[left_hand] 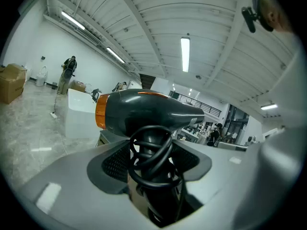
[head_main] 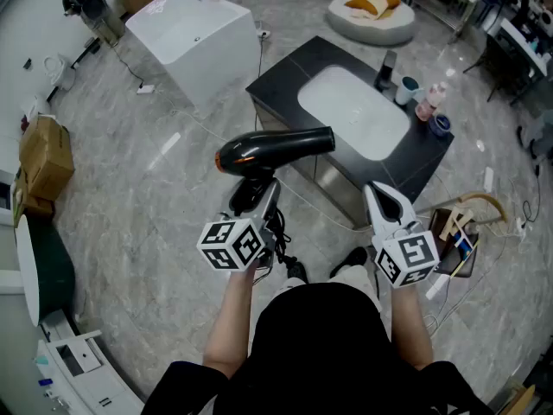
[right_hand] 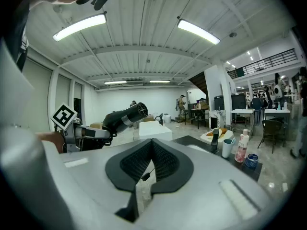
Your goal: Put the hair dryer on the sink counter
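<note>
In the head view, the left gripper [head_main: 259,195] holds a black plastic hair dryer with an orange ring [head_main: 275,150] by its handle. The dryer is in the air above the pale grey stone floor [head_main: 155,197], near the front corner of the dark table [head_main: 278,80] that carries a white sink basin [head_main: 354,111]. It does not rest on the table. The right gripper [head_main: 380,199] is beside the left gripper, to its right, and carries nothing.

In the left gripper view, the dark ribbed fingers [left_hand: 116,165] press on the handle from both sides. A black coiled cord [left_hand: 152,157] is wound around the handle.

In the right gripper view, the fingers [right_hand: 136,162] are closed together with nothing between them. The hair dryer shows at the left. A pink bottle [right_hand: 241,146] stands on the table at the right.
</note>
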Motion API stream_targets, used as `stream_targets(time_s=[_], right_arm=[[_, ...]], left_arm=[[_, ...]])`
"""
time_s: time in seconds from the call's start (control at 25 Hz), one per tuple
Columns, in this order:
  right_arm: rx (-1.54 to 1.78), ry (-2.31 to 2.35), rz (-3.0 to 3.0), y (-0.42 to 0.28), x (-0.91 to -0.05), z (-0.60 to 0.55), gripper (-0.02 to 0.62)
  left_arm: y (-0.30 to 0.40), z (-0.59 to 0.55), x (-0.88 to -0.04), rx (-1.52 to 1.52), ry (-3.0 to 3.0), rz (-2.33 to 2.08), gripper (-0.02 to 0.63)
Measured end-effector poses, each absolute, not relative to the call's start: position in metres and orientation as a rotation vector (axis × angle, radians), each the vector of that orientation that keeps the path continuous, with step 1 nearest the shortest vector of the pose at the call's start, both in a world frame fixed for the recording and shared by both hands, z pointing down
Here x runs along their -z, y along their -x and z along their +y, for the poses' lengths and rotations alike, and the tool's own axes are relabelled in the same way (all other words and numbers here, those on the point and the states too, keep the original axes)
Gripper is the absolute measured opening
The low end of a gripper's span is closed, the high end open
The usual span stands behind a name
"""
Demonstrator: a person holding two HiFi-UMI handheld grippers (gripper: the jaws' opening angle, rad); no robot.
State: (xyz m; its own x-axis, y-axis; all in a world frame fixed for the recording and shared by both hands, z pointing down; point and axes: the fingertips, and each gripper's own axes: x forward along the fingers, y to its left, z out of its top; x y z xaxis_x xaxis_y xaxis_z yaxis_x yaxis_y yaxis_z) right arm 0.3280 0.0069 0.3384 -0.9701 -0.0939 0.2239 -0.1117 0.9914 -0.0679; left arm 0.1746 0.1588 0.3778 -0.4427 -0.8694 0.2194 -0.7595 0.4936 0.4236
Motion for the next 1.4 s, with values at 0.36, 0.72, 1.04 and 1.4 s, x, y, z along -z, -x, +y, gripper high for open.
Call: stream_targets(time_s=[0.36,0.72,1.04,1.4], right_arm=[[-0.103,-0.195,-2.899,-0.325,-0.334,0.020,0.008],[-0.114,-0.183,-2.918,-0.300,-0.326,0.043,0.009],[-0.148,-0.201,-2.896,-0.281,-0.333,0.038,0.011],[-0.169,-0.105,-2.929,-0.216,-0.338,0.008,0.009]], left_arm=[[-0.164,0.172,-0.378,0.427,-1.340,-2.317,0.262],[-0.144,0.183,-0.378,0.425,-1.379,-2.275,0.262],[-0.120,0.173,-0.379,0.444,-1.393,-2.251,0.262],[-0.076,0.149,-0.384,0.474,-1.354,-2.225,0.262]])
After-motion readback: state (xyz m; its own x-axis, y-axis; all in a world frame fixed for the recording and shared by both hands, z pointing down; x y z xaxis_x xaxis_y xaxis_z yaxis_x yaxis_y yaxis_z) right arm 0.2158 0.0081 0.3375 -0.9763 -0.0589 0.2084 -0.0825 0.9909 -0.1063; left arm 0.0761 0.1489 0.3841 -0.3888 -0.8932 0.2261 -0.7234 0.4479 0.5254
